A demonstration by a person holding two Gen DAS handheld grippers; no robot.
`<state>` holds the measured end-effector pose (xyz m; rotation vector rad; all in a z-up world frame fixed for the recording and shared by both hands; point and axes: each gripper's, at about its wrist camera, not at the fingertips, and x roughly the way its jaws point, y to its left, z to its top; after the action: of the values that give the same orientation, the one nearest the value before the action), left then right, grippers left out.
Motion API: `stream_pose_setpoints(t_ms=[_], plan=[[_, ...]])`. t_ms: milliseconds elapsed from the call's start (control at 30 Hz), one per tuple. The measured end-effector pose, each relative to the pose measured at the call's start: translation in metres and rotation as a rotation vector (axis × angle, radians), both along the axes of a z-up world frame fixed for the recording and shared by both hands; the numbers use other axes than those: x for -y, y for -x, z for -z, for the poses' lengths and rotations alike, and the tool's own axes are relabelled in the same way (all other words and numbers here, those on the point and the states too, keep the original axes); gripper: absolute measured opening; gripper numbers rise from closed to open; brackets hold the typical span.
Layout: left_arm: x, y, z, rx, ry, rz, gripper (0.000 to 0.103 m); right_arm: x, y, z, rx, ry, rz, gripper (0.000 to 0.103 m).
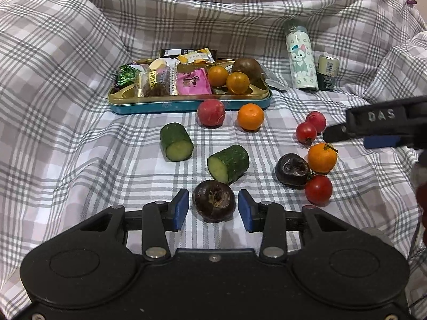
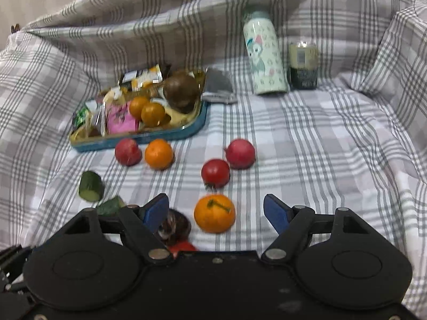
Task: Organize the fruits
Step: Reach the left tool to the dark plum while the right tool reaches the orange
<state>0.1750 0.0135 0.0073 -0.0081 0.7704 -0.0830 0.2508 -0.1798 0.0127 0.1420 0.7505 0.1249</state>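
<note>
Checked grey and white cloth [image 1: 80, 138] covers the whole place where you work, and it rises up in folds at the back. Your left gripper [image 1: 213, 209] is open, and a dark brown round fruit [image 1: 214, 203] sits on the cloth between its blue pads [image 1: 181, 210], with a small gap on each side. Just past it lie two cut cucumber pieces [image 1: 229, 163], well apart from each other. Your right gripper [image 2: 216, 212] is open wide too, and an orange with a green stem [image 2: 214, 213] sits between its fingers, not touching them. Beside that orange you can see another dark brown fruit [image 1: 292, 170] and a red tomato [image 1: 318, 189], all close together. Two more small red fruits [image 2: 215, 173] lie a little farther back. Near the blue tin tray [image 1: 186, 105] sit a red fruit [image 1: 211, 112] and another orange [image 1: 250, 116], just in front of its edge. Inside the tray you have two small oranges [image 1: 237, 82], a big brown fruit [image 1: 246, 68] and some snack packets [image 1: 190, 82]. At the back right, a pale bottle with a cartoon cat [image 1: 301, 58] stands up, with a small dark can [image 1: 327, 72] just beside it.
</note>
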Motion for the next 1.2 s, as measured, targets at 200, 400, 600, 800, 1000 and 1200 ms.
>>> stream_pose_setpoints(t_ms=[200, 400, 600, 800, 1000, 1200], plan=[[0.002, 0.003, 0.009, 0.028, 0.010, 0.030, 0.048, 0.004, 0.005, 0.014, 0.077, -0.019, 0.008, 0.079], [0.003, 0.001, 0.011, 0.056, 0.019, 0.032, 0.048, -0.006, 0.008, 0.024, 0.100, 0.031, -0.058, 0.079], [0.004, 0.000, 0.015, 0.095, -0.019, 0.011, 0.049, -0.017, 0.011, 0.033, 0.112, 0.077, -0.080, 0.079], [-0.004, -0.006, 0.020, 0.081, 0.001, -0.038, 0.049, -0.013, 0.005, 0.035, 0.099, 0.026, -0.054, 0.078], [-0.009, -0.006, 0.019, 0.087, 0.045, -0.042, 0.049, -0.003, -0.002, 0.038, 0.095, 0.004, -0.003, 0.072], [-0.009, -0.008, 0.022, 0.082, 0.027, -0.054, 0.050, -0.009, -0.006, 0.046, 0.075, 0.062, -0.019, 0.054]])
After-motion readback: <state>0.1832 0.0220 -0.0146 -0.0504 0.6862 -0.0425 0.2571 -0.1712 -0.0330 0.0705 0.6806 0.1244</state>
